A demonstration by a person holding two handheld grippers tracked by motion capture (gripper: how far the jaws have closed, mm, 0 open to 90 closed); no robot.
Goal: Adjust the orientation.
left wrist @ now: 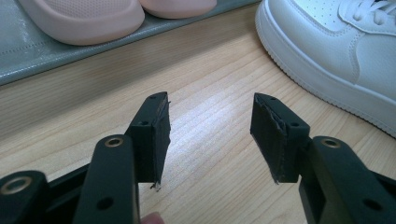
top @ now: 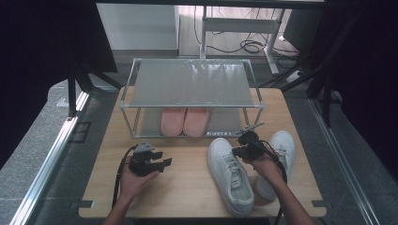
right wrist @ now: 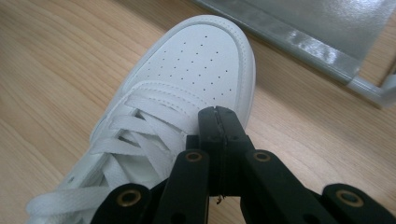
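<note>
Two white sneakers lie on the wooden table [top: 187, 183]: one [top: 232, 180] in the middle right, the other [top: 283, 144] farther right, partly behind the person's right forearm. My right gripper [top: 238, 150] hovers over the nearer sneaker's laces [right wrist: 140, 135]. In the right gripper view its jaws [right wrist: 219, 112] are pressed together with nothing between them, pointing toward the perforated toe [right wrist: 201, 60]. My left gripper [top: 163, 158] rests low over bare wood at the left. It stands open [left wrist: 211, 100], empty, a short way from the sneaker's side [left wrist: 327, 51].
A two-tier metal shoe rack [top: 190, 82] stands at the table's far side. A pair of pink slippers [top: 184, 121] sits on its lower shelf [left wrist: 28, 56]. Bare wood lies between the left gripper and the sneakers. Cables run on the floor beyond the rack.
</note>
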